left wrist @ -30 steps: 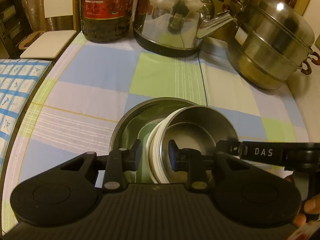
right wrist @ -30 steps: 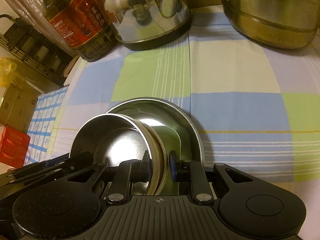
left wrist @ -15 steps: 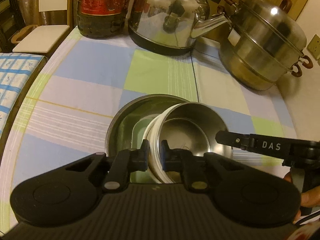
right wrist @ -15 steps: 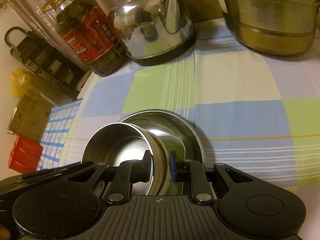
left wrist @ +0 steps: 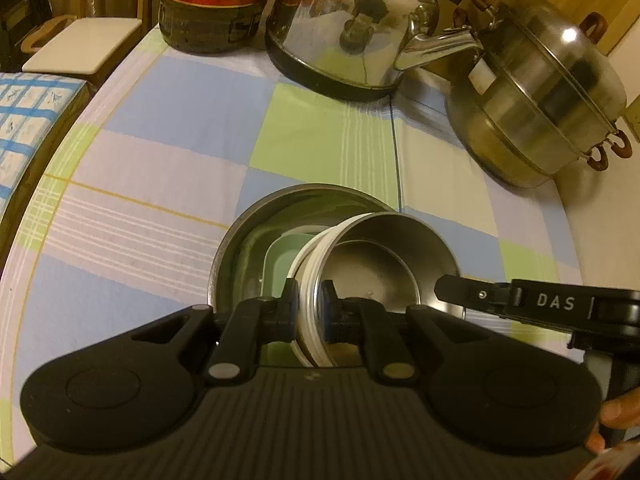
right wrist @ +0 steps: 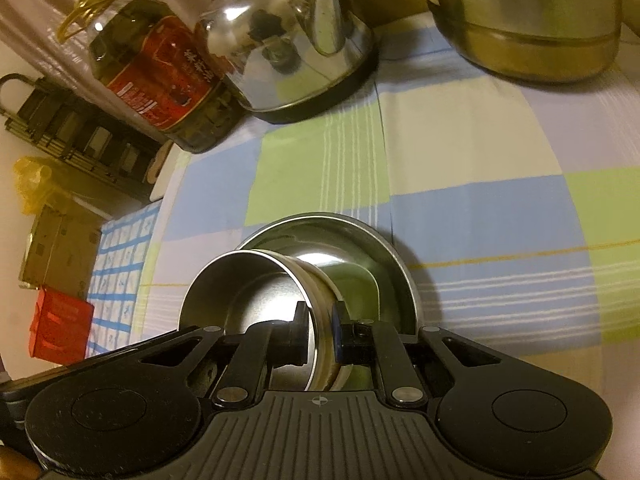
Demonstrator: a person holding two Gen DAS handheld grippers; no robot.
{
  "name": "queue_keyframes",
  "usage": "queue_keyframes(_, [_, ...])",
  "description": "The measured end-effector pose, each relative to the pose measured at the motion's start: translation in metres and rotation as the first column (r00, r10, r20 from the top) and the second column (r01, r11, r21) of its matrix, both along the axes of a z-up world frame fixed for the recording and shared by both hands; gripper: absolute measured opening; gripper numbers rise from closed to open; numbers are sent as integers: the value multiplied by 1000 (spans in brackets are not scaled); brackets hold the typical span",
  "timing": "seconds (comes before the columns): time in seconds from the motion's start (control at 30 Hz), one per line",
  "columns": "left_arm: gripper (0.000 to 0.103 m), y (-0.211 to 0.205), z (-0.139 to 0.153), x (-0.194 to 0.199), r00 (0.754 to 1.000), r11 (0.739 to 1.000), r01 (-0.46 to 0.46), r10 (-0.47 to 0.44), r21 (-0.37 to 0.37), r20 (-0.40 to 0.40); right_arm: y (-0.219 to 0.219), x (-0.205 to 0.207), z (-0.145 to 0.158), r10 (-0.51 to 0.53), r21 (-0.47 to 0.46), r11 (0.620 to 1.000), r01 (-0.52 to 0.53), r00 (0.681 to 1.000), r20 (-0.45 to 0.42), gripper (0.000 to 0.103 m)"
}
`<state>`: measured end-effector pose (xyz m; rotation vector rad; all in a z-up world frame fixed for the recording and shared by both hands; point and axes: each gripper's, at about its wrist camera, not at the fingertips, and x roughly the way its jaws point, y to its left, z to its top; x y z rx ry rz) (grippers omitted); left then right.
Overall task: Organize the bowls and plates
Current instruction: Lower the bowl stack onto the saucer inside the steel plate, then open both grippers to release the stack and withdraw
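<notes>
A steel bowl (left wrist: 380,264) with a white outer wall hangs tilted over a wide steel dish (left wrist: 256,216) on the checked tablecloth. A pale green square dish (left wrist: 280,264) lies inside the wide dish. My left gripper (left wrist: 311,304) is shut on the bowl's near-left rim, one pad inside and one outside. On the opposite side, my right gripper (right wrist: 320,328) has the bowl's (right wrist: 240,292) wall between its closing jaws, and both pads touch it. One of its fingers (left wrist: 460,292) reaches in from the right in the left wrist view. The wide dish (right wrist: 360,236) shows behind the bowl.
At the back of the table stand a shiny kettle (left wrist: 348,28), a lidded steel steamer pot (left wrist: 536,92) and a large oil bottle (left wrist: 208,0). A white board (left wrist: 80,44) and a blue-patterned cloth (left wrist: 24,120) lie off the left edge. A person's hand (left wrist: 616,436) holds the right gripper.
The left jaws, wide apart a second ago, have closed onto the bowl's rim. The right jaws have narrowed onto the opposite wall. Both views have tipped up slightly.
</notes>
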<state>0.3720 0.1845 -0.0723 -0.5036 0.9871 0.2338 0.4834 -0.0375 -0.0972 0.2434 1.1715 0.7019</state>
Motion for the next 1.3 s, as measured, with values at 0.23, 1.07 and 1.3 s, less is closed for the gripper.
queue_keyframes(0.23, [9,2,2,2,1000,1000,10,-10,-3,-5,-3,7,1,-39,-5,999,39,996,-82,12])
queue_keyframes(1.07, [10,-5,-4,3,999,998,47,-47,44,-10,2,-3,3,-56,-36,998,55,998,-37,12])
queue_keyframes(1.3, [10,-7,7,-3,997,994,59,-63,93,38,0,-10,8,-69,-21,997,69,998,5,17])
